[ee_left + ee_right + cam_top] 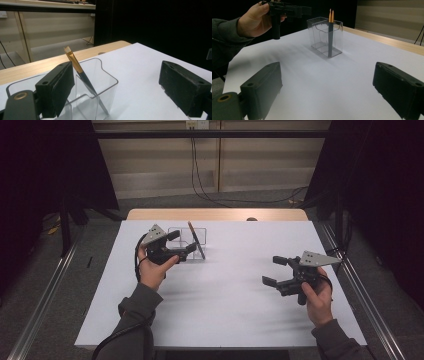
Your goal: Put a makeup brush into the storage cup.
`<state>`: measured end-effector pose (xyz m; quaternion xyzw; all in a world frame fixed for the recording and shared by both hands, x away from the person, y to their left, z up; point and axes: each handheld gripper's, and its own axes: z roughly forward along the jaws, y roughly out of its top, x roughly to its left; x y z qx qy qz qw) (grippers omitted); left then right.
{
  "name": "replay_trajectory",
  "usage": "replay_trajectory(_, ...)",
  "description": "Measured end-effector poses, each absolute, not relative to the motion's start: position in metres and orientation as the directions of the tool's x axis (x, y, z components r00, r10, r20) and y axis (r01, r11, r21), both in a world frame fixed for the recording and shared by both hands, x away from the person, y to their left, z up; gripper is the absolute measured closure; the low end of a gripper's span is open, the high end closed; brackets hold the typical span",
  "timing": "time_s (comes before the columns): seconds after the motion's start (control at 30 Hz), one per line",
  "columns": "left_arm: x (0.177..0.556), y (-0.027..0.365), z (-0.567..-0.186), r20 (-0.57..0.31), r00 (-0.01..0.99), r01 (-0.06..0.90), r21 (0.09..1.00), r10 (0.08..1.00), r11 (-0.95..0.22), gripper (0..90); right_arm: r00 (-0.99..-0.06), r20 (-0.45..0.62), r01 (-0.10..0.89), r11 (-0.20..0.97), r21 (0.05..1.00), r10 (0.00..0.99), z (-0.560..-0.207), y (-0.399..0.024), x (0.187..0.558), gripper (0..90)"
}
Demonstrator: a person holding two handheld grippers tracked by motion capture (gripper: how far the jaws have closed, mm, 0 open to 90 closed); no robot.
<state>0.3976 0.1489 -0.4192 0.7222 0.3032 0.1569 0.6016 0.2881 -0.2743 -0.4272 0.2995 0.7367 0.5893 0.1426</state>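
Left tongs [183,242] spread and empty just beside the clear plastic holder [186,233] at the white table's [225,320] far left, dark gold-tipped pencil [196,240] leaning inside; right tongs [274,270] agape, well apart.

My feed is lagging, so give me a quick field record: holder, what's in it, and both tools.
holder: clear holder with compartments, upright on white table
contents: dark brush with gold ferrule, leaning inside
left tool: open, beside the holder, grips nothing
right tool: open, apart from the holder, grips nothing
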Motion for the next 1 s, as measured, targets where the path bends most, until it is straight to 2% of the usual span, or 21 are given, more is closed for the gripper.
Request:
replay_trajectory(0.13, 0.395, 0.150, -0.420, -0.122, 0.768, 0.239, 0.965, 0.629, -0.105, 12.7, -0.779, 0.143, 0.274, 0.127, 0.953, 0.611, -0.428, -0.275, 0.288, 8.0)
replay_trajectory(0.23, 0.393, 0.149, -0.422, -0.147, 0.772, 0.247, 0.966, 0.618, -0.079, 12.5, -0.779, 0.143, 0.275, 0.127, 0.953, 0.611, -0.428, -0.275, 0.288, 8.0)
replay_trajectory(0.33, 0.392, 0.151, -0.423, -0.124, 0.780, 0.239, 0.965, 0.613, -0.110, 12.2, -0.779, 0.142, 0.273, 0.127, 0.953, 0.611, -0.427, -0.275, 0.288, 8.0)
replay_trajectory(0.37, 0.390, 0.149, -0.424, -0.146, 0.774, 0.250, 0.964, 0.616, -0.085, 12.1, -0.779, 0.142, 0.273, 0.127, 0.954, 0.611, -0.427, -0.275, 0.288, 8.0)
replay_trajectory(0.67, 0.386, 0.150, -0.425, -0.148, 0.786, 0.247, 0.965, 0.600, -0.086, 11.8, -0.778, 0.142, 0.274, 0.127, 0.953, 0.612, -0.428, -0.275, 0.288, 8.0)
replay_trajectory(0.87, 0.383, 0.151, -0.425, -0.121, 0.790, 0.235, 0.965, 0.601, -0.114, 11.8, -0.776, 0.141, 0.273, 0.126, 0.954, 0.614, -0.427, -0.276, 0.288, 8.0)
replay_trajectory(1.0, 0.381, 0.149, -0.427, -0.140, 0.787, 0.241, 0.966, 0.602, -0.091, 11.6, -0.776, 0.141, 0.273, 0.126, 0.954, 0.614, -0.427, -0.276, 0.288, 8.0)
